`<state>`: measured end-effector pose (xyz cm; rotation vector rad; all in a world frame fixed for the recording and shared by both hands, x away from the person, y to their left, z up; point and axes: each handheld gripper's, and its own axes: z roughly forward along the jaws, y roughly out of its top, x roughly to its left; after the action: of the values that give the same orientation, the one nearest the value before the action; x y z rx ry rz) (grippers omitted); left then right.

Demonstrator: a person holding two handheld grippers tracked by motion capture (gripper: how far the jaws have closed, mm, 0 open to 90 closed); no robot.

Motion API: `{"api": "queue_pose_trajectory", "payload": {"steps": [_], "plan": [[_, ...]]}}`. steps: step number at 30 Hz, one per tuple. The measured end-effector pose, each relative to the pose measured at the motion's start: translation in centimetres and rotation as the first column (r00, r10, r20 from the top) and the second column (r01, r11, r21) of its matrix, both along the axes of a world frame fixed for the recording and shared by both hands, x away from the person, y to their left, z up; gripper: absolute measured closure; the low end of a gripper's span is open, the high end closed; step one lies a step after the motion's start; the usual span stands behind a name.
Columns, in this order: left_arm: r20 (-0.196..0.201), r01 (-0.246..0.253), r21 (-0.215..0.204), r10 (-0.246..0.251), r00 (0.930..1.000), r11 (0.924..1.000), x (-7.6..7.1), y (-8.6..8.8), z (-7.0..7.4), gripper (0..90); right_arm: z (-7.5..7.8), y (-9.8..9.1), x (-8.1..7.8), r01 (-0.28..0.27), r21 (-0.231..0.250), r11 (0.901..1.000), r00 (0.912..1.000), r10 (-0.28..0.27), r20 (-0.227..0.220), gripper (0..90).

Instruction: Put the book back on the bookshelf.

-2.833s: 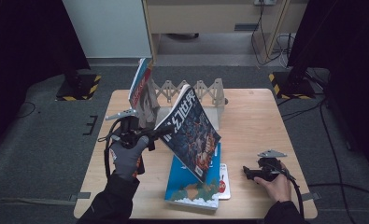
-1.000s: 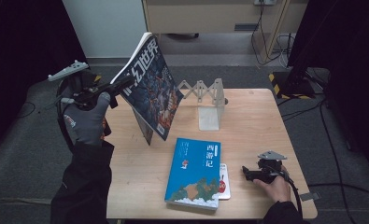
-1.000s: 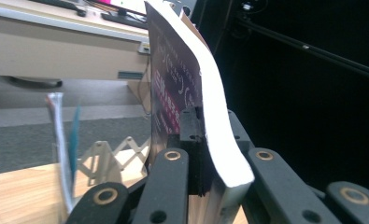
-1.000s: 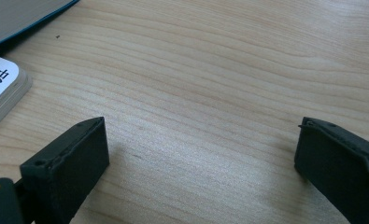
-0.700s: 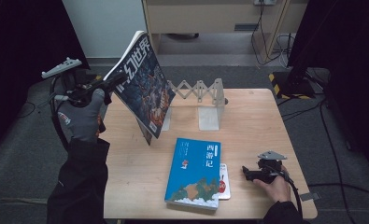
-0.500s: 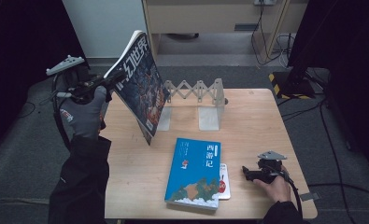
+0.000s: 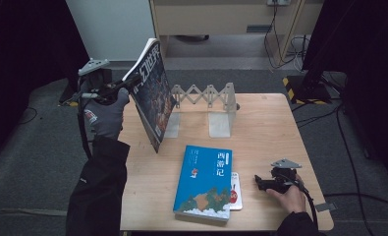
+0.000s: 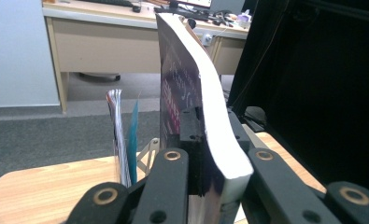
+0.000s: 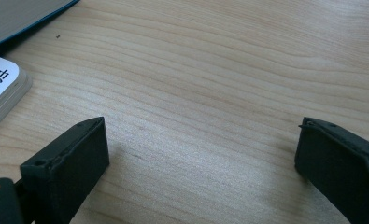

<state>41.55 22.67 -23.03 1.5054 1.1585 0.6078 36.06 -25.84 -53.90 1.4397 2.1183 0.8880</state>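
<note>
High view: left gripper [image 7: 125,84] pinches the magazine [image 7: 152,96] upright; right gripper [image 7: 260,182] seemingly spread.

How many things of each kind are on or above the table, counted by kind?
Magazine held in the left gripper: 1
Books lying flat, blue book over small white book: 2
Folding book rack: 1
Total: 4

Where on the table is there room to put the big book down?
Bare wood lies right of the expanding rack, up to the table edge, and left of the blue book. It's crowded around the blue book and the right gripper.
</note>
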Motion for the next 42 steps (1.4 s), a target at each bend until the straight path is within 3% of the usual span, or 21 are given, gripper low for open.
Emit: {"api": "queue_pose_trajectory", "payload": {"steps": [8,12,17,24,31,42], "plan": [[-0.019,-0.019,0.045,0.02,0.9996,0.9988,1.4,-1.4,-1.6,82.1,0.0,0.0,0.0,-0.003,-0.004,1.0,1.0,0.003,-0.001,3.2],[-0.015,-0.038,0.092,0.039,0.9991,0.9951,1.8,-2.1,-2.1,82.1,0.0,0.0,0.0,-0.005,-0.004,1.0,1.0,0.005,-0.001,3.1],[-0.012,-0.066,0.12,0.068,0.9976,0.9906,2.5,-2.7,-2.8,82.1,0.0,-0.1,0.0,-0.007,-0.005,1.0,1.0,0.007,-0.001,3.1],[0.004,-0.093,0.142,0.093,0.9956,0.9855,3.3,-3.2,-3.6,82.1,0.0,0.0,0.0,-0.006,-0.004,1.0,1.0,0.006,-0.002,3.0],[-0.004,-0.112,0.153,0.114,0.9935,0.9819,4.1,-3.5,-4.6,82.1,0.0,0.0,0.0,-0.004,-0.005,1.0,1.0,0.004,-0.002,2.9],[0.004,-0.151,0.22,0.154,0.988,0.9636,5.3,-4.6,-6.2,82.1,0.0,0.0,0.0,-0.005,-0.004,1.0,1.0,0.005,-0.001,2.7]]}}
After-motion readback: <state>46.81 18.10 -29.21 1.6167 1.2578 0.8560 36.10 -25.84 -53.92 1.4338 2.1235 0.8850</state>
